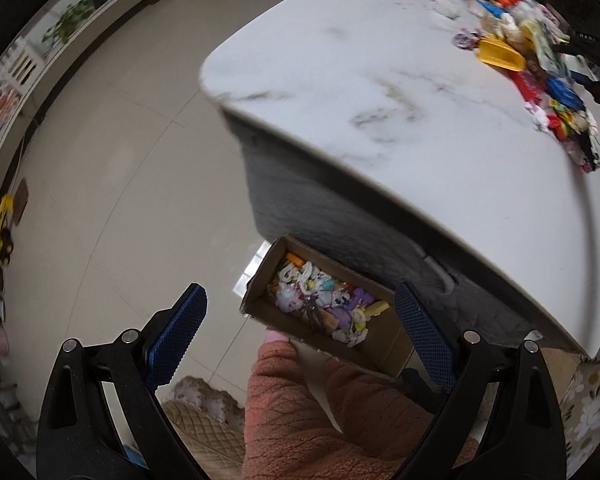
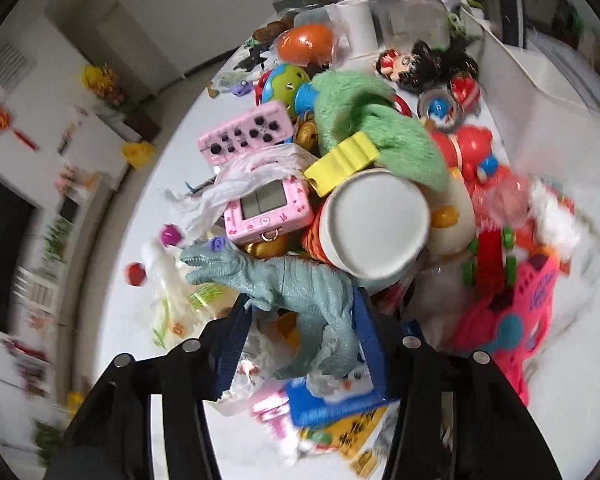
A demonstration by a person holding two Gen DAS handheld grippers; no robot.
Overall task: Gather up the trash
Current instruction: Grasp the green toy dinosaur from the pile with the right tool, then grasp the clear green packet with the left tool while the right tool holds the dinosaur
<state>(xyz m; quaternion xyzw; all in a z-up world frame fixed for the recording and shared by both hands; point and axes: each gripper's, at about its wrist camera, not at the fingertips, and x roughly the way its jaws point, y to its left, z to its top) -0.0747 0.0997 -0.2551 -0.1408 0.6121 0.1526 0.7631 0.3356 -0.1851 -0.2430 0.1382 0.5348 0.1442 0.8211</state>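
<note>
In the left wrist view my left gripper (image 1: pixel 300 312) is open and empty above a cardboard box (image 1: pixel 380 354) on the floor beside the table, filled with colourful wrappers and scraps (image 1: pixel 324 300). In the right wrist view my right gripper (image 2: pixel 300 320) is shut on a grey-blue toy dinosaur (image 2: pixel 300 292), held over a heap of toys and trash on the white table (image 2: pixel 148 208). Crumpled clear plastic wrappers (image 2: pixel 236 184) and a wrapper with a green label (image 2: pixel 172 292) lie at the heap's left edge.
The heap holds a pink handheld game (image 2: pixel 268 208), a white cup bottom (image 2: pixel 376 224), a green plush (image 2: pixel 380 128), a pink toy basket (image 2: pixel 516 320) and a clear jar (image 2: pixel 412 12). The marble table (image 1: pixel 380 100) overhangs the box. My pink-sleeved leg (image 1: pixel 320 412) is below the left gripper.
</note>
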